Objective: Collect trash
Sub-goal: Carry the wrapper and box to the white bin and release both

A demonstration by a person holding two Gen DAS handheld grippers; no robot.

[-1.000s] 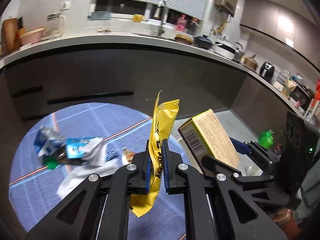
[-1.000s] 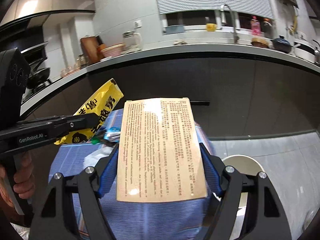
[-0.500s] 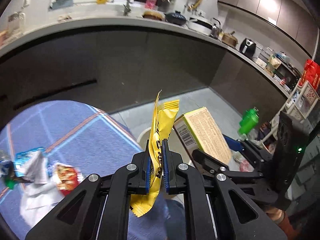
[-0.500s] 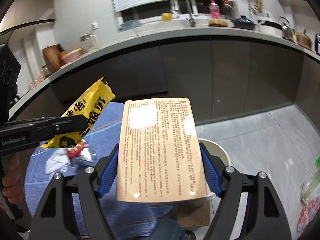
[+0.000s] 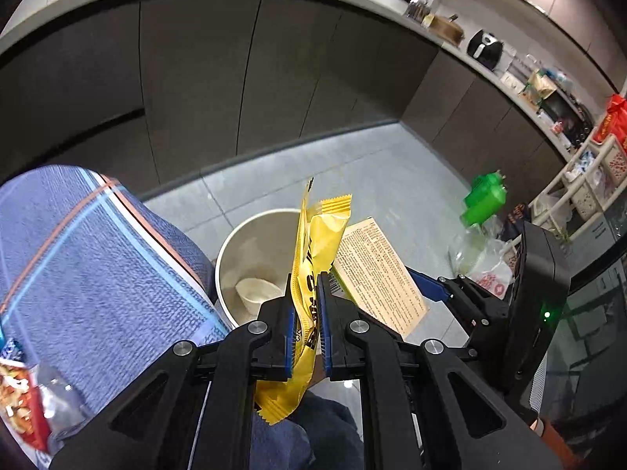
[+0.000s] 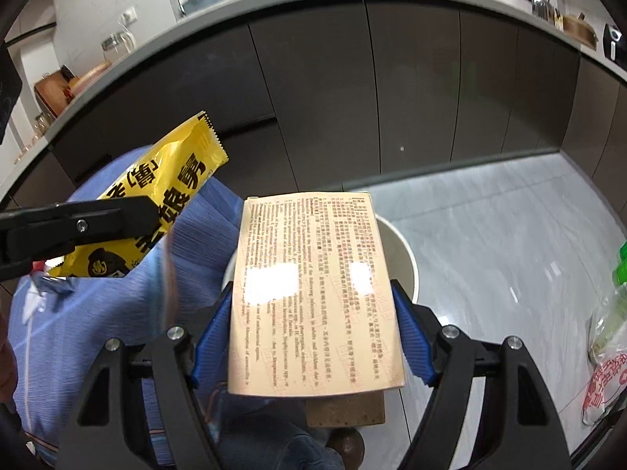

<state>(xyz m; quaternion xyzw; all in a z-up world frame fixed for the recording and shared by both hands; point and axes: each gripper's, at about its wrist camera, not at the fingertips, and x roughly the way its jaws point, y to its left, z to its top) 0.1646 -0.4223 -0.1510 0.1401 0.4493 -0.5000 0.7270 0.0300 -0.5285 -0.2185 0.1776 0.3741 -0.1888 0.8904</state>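
Left wrist view: a crinkled yellow foil snack wrapper (image 5: 313, 274) is pinched upright between the nearly closed pads of the left claw (image 5: 305, 313). Just right of it, a flat beige printed cardboard box (image 5: 376, 270) is clamped across its width by the widely spread right claw (image 6: 313, 321). A second earlier both pieces were held over the blue striped cloth on the counter (image 5: 78, 266) with no bin in sight; now a round white plastic waste bin (image 5: 239, 243) on the grey tiled floor (image 5: 392, 180) is seen directly beyond both claws, with one pale scrap lying at its bottom. The carry is judged to be nearly done, with release as the remaining step. The near-left rim of the bin stands just beside the hanging cloth edge, so little margin is left on that side; open floor is seen far and right, up to a green-capped bottle (image 5: 484, 199). More litter (image 5: 23, 395) remains on the cloth at near left.
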